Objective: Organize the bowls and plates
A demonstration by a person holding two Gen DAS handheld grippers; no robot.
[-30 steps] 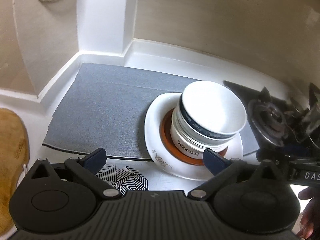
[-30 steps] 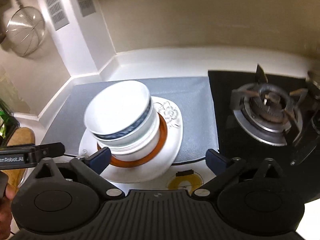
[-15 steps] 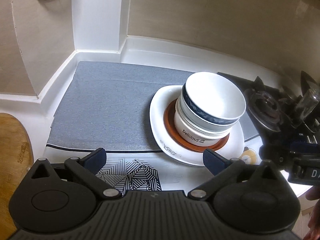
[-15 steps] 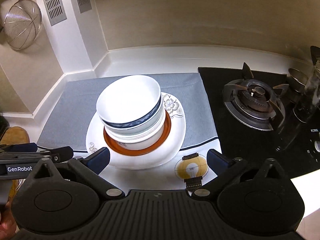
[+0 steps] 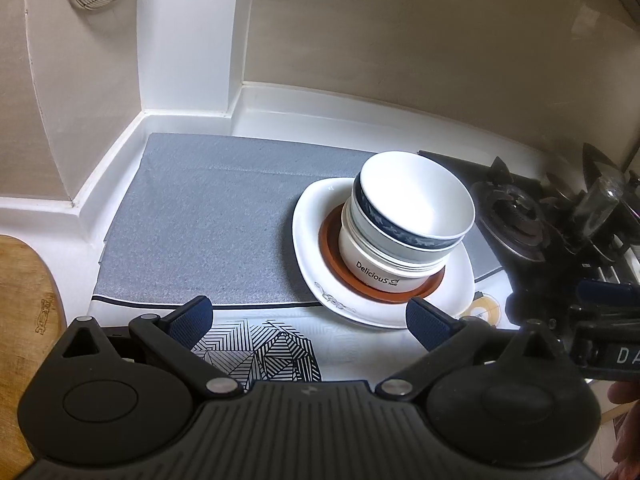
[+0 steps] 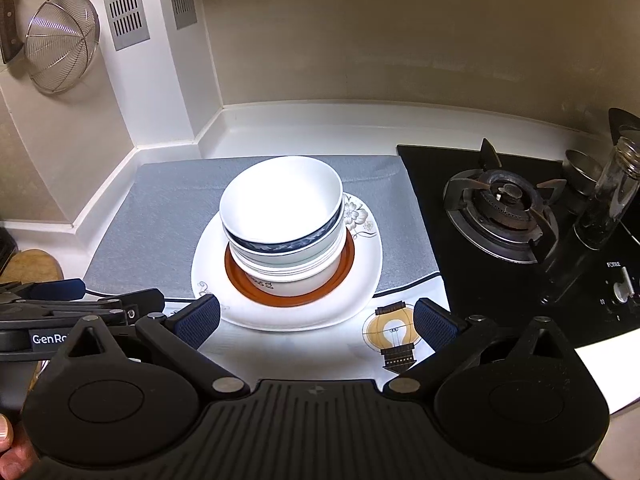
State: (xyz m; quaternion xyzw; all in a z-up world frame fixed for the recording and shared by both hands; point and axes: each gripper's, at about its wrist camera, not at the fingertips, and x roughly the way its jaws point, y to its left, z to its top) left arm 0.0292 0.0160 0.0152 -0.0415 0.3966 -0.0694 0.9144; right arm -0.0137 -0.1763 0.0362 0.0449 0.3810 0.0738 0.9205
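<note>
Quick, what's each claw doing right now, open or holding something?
Left claw: open, holding nothing.
Right claw: open, holding nothing.

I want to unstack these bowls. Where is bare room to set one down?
The grey mat lies bare from the white plate left to the wall corner. The stove burner side is crowded, with a glass jar.

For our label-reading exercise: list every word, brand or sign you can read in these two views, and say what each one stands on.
"Delicious", with a small logo after it: side of the bottom bowl in the stack.
"GenRo", cut off: the left tool, seen from the right wrist.
"DA", cut off: the right tool, seen from the left wrist.
"FOTILE": the stove panel, small.
A burnt mark on the wooden board: unreadable.
</note>
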